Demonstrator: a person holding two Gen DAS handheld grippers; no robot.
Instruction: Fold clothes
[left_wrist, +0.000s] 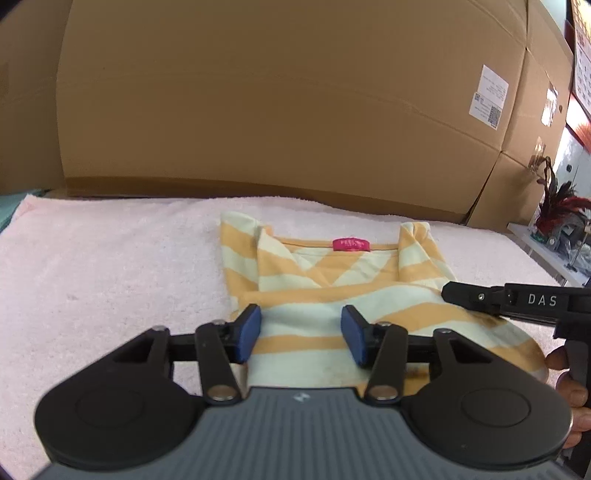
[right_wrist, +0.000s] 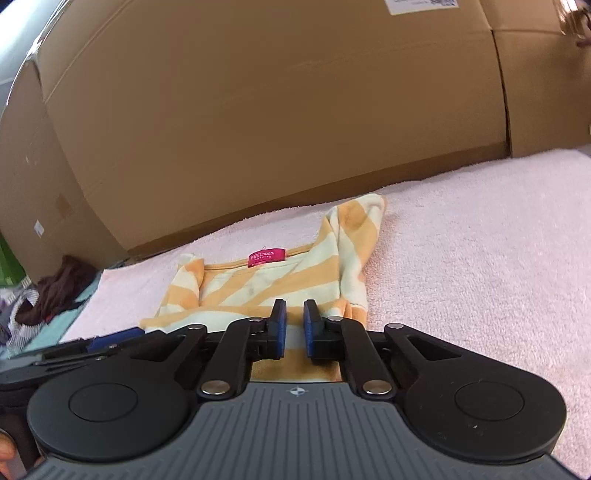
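Centre frame, on pink towel (left_wrist: 110, 258): striped shirt (left_wrist: 332, 288) partly folded; left gripper (left_wrist: 301, 332) agape, empty; right gripper (right_wrist: 293, 328) near-closed, empty.

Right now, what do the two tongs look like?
Both match: the left tongs and right tongs have blue pads on black linkage arms with silver pivot pins, round black side discs and a ribbed grey body. The right one's side reads "DAS" in white.

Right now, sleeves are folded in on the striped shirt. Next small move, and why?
Probably lower both grippers onto the near hem and pinch it. The striped shirt lies flat, label end far; the left gripper is open above the hem, the right gripper nearly shut on nothing.
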